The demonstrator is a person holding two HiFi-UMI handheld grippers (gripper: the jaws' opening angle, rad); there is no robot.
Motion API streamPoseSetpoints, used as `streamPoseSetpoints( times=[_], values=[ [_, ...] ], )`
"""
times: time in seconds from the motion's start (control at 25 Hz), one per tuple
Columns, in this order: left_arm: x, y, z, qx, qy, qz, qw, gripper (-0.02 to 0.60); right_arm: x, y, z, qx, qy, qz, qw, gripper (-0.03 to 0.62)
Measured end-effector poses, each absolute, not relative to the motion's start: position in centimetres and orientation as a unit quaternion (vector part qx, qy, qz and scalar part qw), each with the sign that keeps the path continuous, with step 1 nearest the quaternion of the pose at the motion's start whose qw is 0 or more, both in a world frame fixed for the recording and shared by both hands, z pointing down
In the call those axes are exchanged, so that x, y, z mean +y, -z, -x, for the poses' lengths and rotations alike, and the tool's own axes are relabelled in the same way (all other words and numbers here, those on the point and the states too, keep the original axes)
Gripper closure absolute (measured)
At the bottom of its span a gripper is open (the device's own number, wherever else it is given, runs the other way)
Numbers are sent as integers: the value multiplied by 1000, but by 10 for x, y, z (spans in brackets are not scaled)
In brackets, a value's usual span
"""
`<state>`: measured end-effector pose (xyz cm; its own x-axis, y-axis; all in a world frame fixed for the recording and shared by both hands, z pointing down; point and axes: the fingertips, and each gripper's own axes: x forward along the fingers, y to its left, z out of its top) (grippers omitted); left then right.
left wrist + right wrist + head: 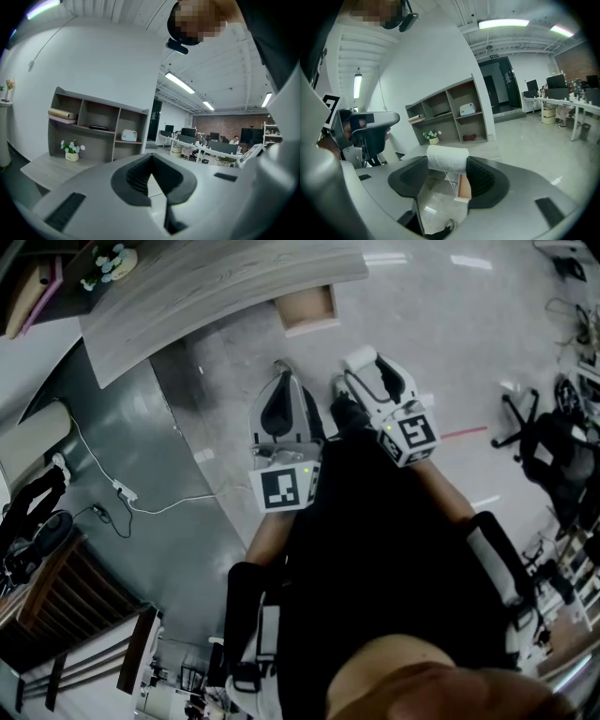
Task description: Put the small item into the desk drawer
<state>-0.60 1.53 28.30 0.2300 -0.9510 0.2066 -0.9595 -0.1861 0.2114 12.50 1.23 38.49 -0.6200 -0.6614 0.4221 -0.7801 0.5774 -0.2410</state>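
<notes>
Nearby, person: a dark top fills the low part of the head view, and both arms reach forward.
left tool (282,381): its two jaws are pressed together at the tips, with nothing in between. It is held up over the floor, just beside the other tool.
right tool (446,171): its jaws squeeze a white roll from both sides.
white roll (446,158): it lies sideways between the dark pads (410,176) and touches both. It is up in the air, not in the drawer.
shoe (449,225): a little bit of it shows on the floor, under the right tool.
floor (422,315): pale, grey and shiny. Some of it lies between the tools and the drawer.
drawer (307,310): pulled open under the edge of the tabletop. It is brown wood inside.
tabletop (187,296): long, curved, pale wood, past the drawer.
flower pot (71,151): small, with white flowers, standing on the tabletop.
shelf (93,124): grey, with open boxes, at the back of the tabletop by the white wall.
</notes>
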Motion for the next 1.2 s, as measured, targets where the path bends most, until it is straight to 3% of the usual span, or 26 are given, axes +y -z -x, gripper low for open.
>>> streamPoseSetpoints(
  times=[0.88, 1.2],
  values=[
    [-54, -311, 48, -598, -17, -782, 174, 583, -65, -478, -72, -838, -254, -438, 204, 338],
    [-70, -319, 53, -594, -16, -784, 180, 583, -89, -543, -66, -822, -269, -429, 260, 338]
  ],
)
